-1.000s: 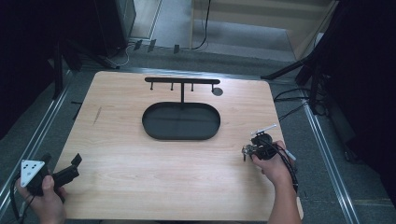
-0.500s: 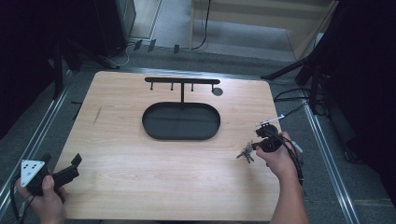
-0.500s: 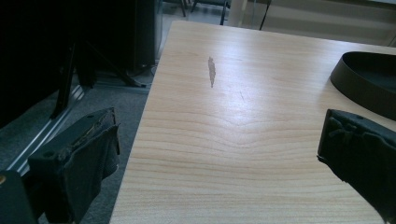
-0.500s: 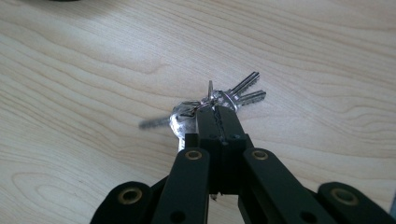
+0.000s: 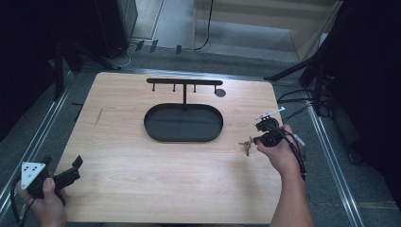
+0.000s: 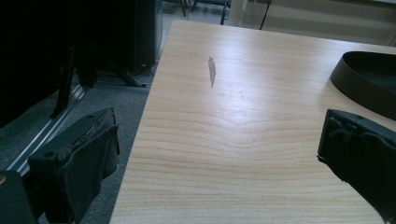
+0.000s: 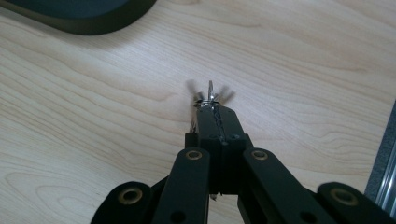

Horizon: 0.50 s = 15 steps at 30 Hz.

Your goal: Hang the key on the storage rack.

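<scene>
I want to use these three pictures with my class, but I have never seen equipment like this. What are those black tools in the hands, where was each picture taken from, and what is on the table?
A person sits at a wooden table holding a hand-operated two-jaw gripper in each hand. The high view looks down from above. The other two come from cameras riding on the grippers. The left gripper rests at the table's near left corner, jaws wide apart and empty. The right gripper is pinched shut on a small bunch of keys, which looks blurred. On the table stand a black oval tray and, rising behind it, a black rack with hooks.

Tray (image 5: 183, 124) mid-table (image 5: 142, 179), hook rack (image 5: 184, 83) behind, keys (image 5: 246, 145) right.
</scene>
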### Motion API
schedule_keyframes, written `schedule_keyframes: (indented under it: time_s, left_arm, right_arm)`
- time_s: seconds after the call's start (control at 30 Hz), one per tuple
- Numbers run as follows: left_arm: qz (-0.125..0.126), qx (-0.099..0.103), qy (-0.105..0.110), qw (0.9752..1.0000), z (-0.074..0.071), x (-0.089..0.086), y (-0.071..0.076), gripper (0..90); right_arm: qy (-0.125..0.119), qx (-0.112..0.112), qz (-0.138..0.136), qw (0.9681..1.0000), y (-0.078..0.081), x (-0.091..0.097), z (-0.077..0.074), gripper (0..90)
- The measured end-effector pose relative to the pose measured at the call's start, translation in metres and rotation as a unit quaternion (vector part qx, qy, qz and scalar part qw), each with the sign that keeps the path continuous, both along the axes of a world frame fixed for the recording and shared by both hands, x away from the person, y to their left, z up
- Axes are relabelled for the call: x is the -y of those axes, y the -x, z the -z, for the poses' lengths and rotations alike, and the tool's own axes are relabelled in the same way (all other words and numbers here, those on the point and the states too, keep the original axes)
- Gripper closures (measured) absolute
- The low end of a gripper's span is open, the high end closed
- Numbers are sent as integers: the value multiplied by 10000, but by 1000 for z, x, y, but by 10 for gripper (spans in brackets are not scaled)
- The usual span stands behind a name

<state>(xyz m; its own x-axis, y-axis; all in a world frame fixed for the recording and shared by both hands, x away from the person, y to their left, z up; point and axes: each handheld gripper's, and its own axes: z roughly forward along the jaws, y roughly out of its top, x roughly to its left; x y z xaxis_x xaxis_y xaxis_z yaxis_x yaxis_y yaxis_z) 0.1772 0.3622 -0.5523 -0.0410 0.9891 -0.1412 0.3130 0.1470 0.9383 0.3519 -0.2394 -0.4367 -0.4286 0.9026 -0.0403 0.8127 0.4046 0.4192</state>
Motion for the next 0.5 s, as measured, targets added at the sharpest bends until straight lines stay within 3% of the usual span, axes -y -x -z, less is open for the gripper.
schedule_keyframes:
  time_s: [0.23,0.5]
  left_arm:
    - [-5,-5,19,10000,0,0,0,0]
    - [-7,-3,27,10000,0,0,0,0]
  right_arm:
    - [71,65,-35,9999,-4,-12,-17,900]
    - [-67,178,25,9998,-11,-25,-38,900]
